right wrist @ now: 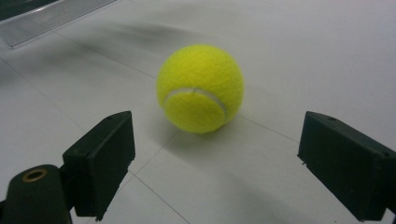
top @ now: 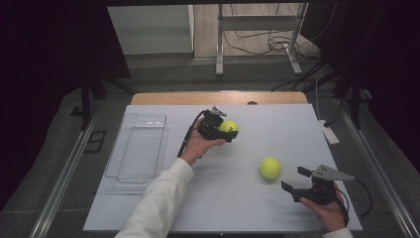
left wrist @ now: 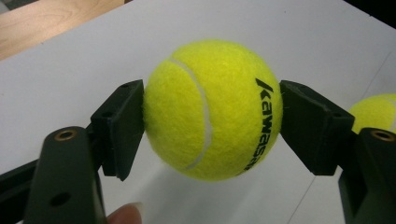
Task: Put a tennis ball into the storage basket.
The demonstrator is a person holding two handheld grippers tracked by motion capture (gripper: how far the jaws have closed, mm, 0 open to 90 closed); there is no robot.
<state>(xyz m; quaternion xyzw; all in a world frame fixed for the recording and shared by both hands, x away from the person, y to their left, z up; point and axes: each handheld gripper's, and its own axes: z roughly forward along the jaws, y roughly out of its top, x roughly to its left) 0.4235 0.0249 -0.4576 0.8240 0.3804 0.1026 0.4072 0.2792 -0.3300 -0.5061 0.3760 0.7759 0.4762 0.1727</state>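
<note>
As we scan from the left, we have a clear plastic tray [top: 138, 148] lying flat at the left side of the bench [top: 228, 208]. Right of it, the left hand-held gripper [top: 225, 130] pinches a yellow tennis ball [top: 229, 127]; in the left gripper view both pads press its sides, and the ball [left wrist: 212, 109] sits clear of the bench surface, black lettering facing the right jaw. Further right, we see a second tennis ball [top: 270, 167] resting on the bench, well apart from the first. Rightmost, the right hand-held gripper [top: 293, 179] sits low near the bench edge, jaws spread wide, pointing at that ball [right wrist: 200, 87] and not touching it.
</note>
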